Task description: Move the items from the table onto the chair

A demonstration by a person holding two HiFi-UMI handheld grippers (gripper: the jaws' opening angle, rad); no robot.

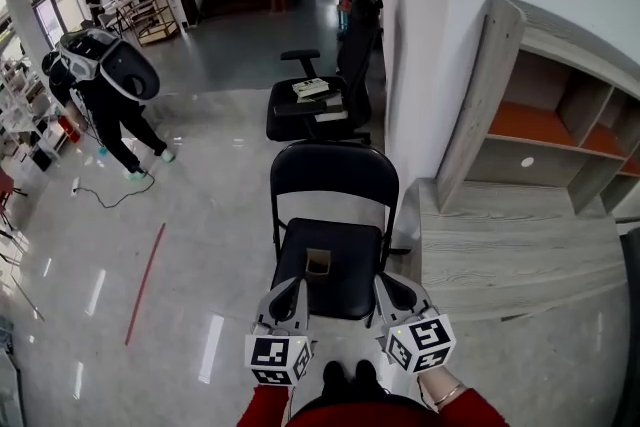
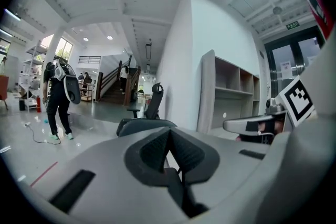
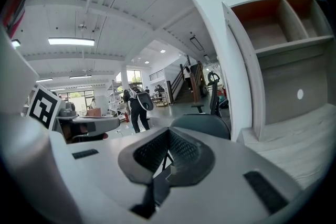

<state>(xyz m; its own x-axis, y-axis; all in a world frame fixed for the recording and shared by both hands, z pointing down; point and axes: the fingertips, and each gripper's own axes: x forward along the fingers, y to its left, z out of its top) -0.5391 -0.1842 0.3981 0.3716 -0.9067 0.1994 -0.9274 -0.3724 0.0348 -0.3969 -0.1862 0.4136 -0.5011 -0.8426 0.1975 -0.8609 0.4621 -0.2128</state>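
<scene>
A black folding chair [image 1: 335,180] stands straight ahead, and a small tan box [image 1: 318,262] rests on its seat. My left gripper [image 1: 297,285] hovers over the seat's front left edge, shut with nothing between its pads [image 2: 157,152]. My right gripper [image 1: 384,283] hovers over the front right edge, also shut and empty, its pads [image 3: 181,149] meeting at the tips. The chair's backrest [image 2: 144,124] shows just beyond the left jaws and its backrest [image 3: 207,124] beyond the right ones. A grey wood-grain table top [image 1: 500,245] lies to the right of the chair.
A black office chair [image 1: 320,110] with books on its seat stands behind the folding chair. An open shelf unit [image 1: 560,135] stands on the right against the white wall. A person with a backpack [image 1: 105,85] stands at the far left. A red line [image 1: 145,283] marks the floor.
</scene>
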